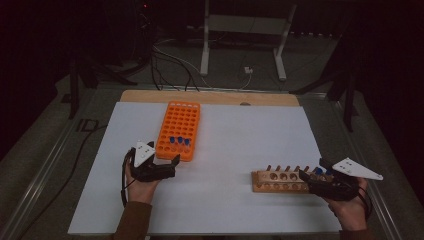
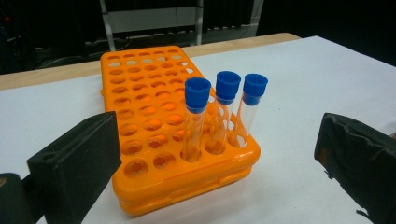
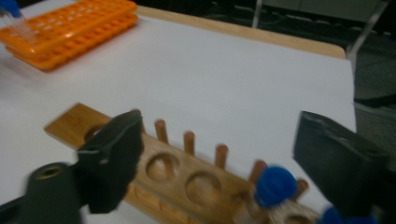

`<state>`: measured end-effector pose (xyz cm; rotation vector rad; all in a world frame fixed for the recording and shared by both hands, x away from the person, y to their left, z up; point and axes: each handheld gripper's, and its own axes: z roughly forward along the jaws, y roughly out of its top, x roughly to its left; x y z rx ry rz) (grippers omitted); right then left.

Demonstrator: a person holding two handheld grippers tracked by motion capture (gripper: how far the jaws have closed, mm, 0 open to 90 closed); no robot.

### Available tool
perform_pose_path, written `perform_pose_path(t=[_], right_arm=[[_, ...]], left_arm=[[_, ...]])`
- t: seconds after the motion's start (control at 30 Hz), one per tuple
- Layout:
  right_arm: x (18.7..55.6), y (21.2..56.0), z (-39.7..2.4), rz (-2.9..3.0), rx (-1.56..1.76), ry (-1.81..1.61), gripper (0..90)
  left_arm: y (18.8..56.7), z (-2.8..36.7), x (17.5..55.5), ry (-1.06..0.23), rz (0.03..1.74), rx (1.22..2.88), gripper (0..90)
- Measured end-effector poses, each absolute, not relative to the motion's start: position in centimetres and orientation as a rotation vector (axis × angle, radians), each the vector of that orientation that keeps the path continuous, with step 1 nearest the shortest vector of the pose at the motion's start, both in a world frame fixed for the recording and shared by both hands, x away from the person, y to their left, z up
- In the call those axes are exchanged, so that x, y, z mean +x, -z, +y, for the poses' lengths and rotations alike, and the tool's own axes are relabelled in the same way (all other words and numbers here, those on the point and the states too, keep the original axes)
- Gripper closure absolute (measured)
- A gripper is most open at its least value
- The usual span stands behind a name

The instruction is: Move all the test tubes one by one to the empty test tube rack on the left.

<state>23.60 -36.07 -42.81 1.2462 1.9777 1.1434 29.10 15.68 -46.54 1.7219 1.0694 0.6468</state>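
In the high view, a white table (image 1: 235, 150) takes up the middle of the frame. At its lower left, a hand holds the left gripper (image 1: 170, 161), which lies just beside the near end of an orange rack (image 1: 178, 130). Its jaws stand apart with nothing between them. The rack sits at the upper left of the table, its long side running away from the person. Three clear tubes with blue caps (image 1: 179, 141) stand in one row of holes near its closer end.

In the left gripper view, the two black jaws rise at the lower left and lower right corners, wide apart. The orange rack (image 2: 154, 126) lies between them in the centre, and the capped tubes (image 2: 226, 112) stand upright in its front row, right of the middle.

At the lower right of the high view lies a wooden rack (image 1: 280, 181) with round holes and short pegs along its far edge. The right gripper (image 1: 306, 177) reaches over its right end, where blue caps (image 1: 322, 171) show.

In the right gripper view, the jaws stand apart over the wooden rack (image 3: 182, 172). A blue-capped tube (image 3: 274, 186) sits low between them, nearer the right jaw, with neither pad on it. The picture is blurred, and the jaws have no grip on it.
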Motion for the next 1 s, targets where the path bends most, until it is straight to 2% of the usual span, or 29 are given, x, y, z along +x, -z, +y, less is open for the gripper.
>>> perform_pose_path(t=[0.23, 0.4, 0.67, 1.0], right_arm=[[23.0, 43.6, -36.6, 2.008, 1.227, -1.117, 46.5], [22.9, 44.0, -36.7, 1.997, 1.225, -1.078, 60.3], [22.6, 44.9, -37.3, 1.996, 1.247, -1.029, 74.3], [22.7, 45.2, -37.7, 1.998, 1.268, -1.026, 75.8]], left_arm=[[46.6, 15.6, 29.1, -0.647, 1.068, 1.725, 1.1], [46.6, 15.5, 29.1, -0.645, 1.066, 1.725, 1.1], [46.6, 15.5, 29.1, -0.644, 1.063, 1.728, 1.1], [46.6, 15.4, 29.1, -0.640, 1.061, 1.729, 1.1]])
